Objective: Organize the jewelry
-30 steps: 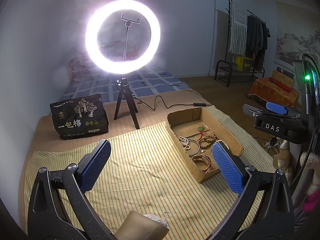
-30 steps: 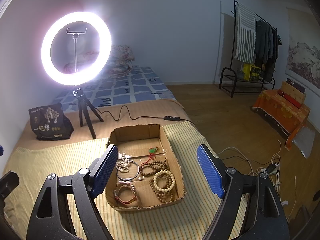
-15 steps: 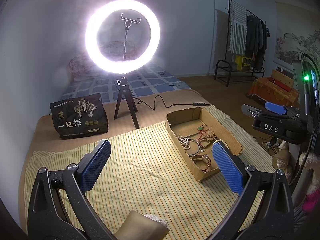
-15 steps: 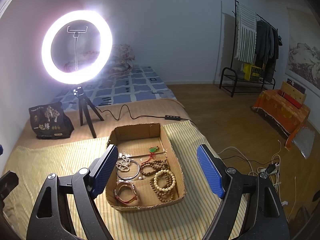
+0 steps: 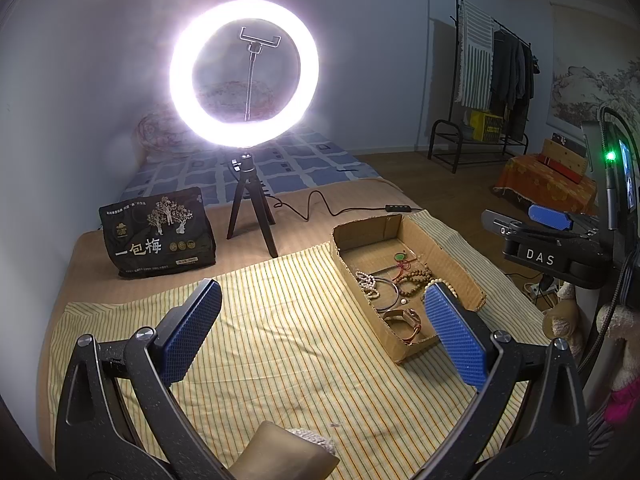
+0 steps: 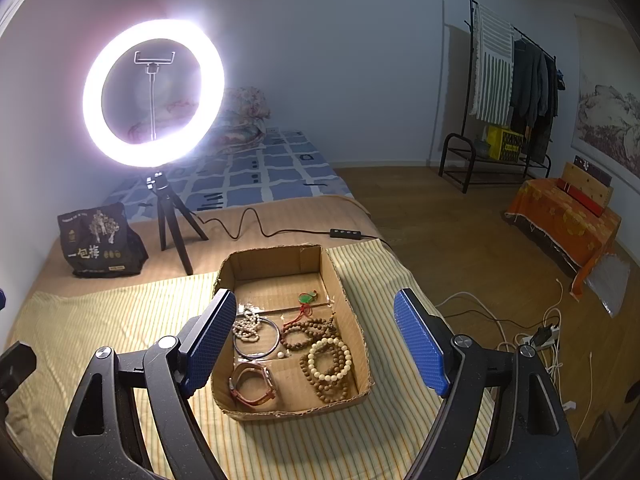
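Note:
A shallow cardboard box (image 6: 343, 288) (image 5: 348, 264) lies on a yellow striped cloth (image 5: 288, 344). In it are a pearl strand (image 6: 245, 327), a thin metal bangle (image 6: 258, 338), a green pendant on red cord (image 6: 308, 298), brown bead bracelets (image 6: 306, 332), a cream bead bracelet (image 6: 330, 360) and a brown watch (image 6: 252, 386). My right gripper (image 6: 314, 346) is open and empty, just above and in front of the box. My left gripper (image 5: 320, 328) is open and empty over the cloth, left of the box. The right gripper's side shows in the left wrist view (image 5: 548, 240).
A lit ring light on a tripod (image 5: 244, 76) stands behind the cloth, its cable (image 6: 256, 224) trailing right. A black snack bag (image 5: 158, 234) sits at the back left. The bed's right edge drops to a wooden floor with cables (image 6: 532, 332).
The right gripper has edged slightly closer to the box. The left gripper has barely moved. Both stay open.

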Demonstrator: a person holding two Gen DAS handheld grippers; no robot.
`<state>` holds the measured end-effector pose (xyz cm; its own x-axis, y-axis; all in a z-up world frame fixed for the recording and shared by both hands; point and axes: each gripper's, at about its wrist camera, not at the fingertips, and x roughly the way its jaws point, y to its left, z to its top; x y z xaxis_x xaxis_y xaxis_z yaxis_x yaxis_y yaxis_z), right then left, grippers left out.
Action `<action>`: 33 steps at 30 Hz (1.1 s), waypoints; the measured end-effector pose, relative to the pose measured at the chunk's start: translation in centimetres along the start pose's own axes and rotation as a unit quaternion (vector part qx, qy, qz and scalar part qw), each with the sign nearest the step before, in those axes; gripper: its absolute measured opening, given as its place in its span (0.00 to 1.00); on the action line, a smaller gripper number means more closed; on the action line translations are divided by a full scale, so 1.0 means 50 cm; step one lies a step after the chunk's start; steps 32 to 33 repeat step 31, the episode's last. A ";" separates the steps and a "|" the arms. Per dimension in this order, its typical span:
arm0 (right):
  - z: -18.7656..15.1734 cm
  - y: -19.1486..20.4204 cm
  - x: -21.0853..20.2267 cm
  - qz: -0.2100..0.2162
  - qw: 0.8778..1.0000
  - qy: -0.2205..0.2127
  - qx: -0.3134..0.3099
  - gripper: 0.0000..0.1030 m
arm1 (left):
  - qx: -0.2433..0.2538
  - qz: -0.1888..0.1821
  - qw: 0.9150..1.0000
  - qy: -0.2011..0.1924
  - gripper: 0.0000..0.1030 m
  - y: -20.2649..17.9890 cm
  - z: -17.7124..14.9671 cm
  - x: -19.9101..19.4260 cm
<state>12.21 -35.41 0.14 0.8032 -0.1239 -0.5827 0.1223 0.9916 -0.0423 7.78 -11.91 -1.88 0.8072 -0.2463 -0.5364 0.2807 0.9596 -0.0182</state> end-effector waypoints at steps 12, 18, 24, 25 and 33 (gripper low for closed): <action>-0.003 0.001 0.001 0.000 1.000 0.001 0.000 0.79 | -0.001 0.000 1.000 0.001 1.00 0.001 0.000 0.000; -0.004 0.001 0.002 0.001 1.000 0.002 -0.001 0.79 | -0.001 0.001 1.000 0.001 1.00 0.002 0.002 0.000; -0.011 0.003 0.003 0.002 1.000 0.004 -0.002 0.79 | -0.007 0.001 1.000 0.005 1.00 -0.002 -0.005 0.001; -0.014 0.004 0.002 0.002 1.000 0.005 -0.003 0.79 | -0.009 0.002 1.000 0.005 1.00 -0.003 -0.007 0.000; -0.016 0.005 0.003 0.003 1.000 0.008 -0.004 0.79 | -0.001 0.005 1.000 -0.001 1.00 -0.008 -0.012 -0.003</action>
